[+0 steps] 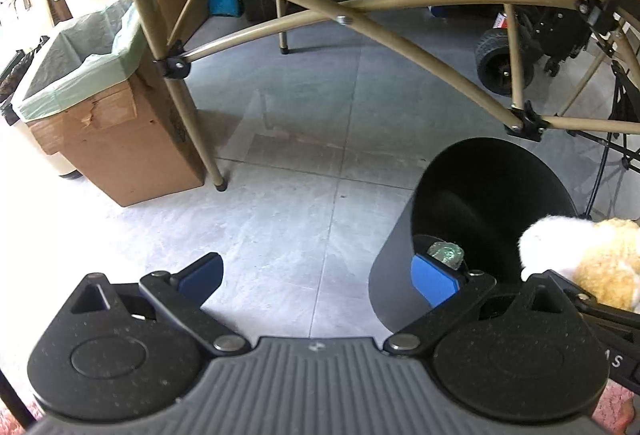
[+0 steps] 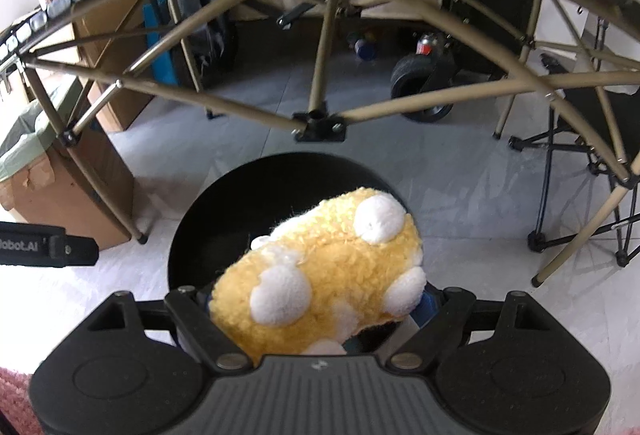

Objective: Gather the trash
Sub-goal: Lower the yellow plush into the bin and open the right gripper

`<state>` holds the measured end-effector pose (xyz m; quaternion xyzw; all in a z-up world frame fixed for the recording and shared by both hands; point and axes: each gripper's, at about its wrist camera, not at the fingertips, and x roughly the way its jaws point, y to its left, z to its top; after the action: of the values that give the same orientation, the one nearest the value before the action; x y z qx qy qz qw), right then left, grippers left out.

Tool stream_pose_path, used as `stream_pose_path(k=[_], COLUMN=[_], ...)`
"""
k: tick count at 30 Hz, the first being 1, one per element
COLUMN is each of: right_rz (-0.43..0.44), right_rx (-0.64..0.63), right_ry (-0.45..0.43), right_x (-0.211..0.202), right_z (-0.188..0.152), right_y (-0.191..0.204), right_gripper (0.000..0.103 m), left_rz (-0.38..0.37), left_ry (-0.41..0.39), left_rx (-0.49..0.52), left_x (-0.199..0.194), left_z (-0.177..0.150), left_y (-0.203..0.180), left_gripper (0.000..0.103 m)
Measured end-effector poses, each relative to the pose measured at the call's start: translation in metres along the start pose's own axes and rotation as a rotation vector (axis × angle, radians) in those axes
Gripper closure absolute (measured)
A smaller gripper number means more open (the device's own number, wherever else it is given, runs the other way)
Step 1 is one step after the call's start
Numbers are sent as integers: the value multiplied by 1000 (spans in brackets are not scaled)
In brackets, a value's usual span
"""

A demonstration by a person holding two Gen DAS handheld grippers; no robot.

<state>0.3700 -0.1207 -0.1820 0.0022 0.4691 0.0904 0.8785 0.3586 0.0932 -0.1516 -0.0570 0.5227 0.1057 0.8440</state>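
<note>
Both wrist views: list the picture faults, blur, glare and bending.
Left wrist view: straight tan table legs bow into arcs from fisheye bending; the floor at the left edge glares white; the black round bin stays sharp. Right wrist view: the yellow plush toy with white spots sits soft and out of focus close to the lens; frame corners darken.

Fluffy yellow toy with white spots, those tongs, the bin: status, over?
Right tongs clamp the fluffy yellow white-spotted toy over the black round plastic bin. Left tongs open, empty. Nothing blocking.
</note>
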Motion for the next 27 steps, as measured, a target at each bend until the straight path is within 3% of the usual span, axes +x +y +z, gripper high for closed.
stream_pose_path(k=[15, 27], right_rz=[-1, 5], right_rx=[54, 63], right_ry=[149, 178], right_x=[53, 59], right_z=[8, 6], right_y=[22, 25], right_gripper=[19, 17], left_rz=[28, 38], left_ry=[24, 34], left_rx=[-21, -20], left_x=[9, 14], left_z=[-2, -3], left_y=[23, 27], left_gripper=[1, 1])
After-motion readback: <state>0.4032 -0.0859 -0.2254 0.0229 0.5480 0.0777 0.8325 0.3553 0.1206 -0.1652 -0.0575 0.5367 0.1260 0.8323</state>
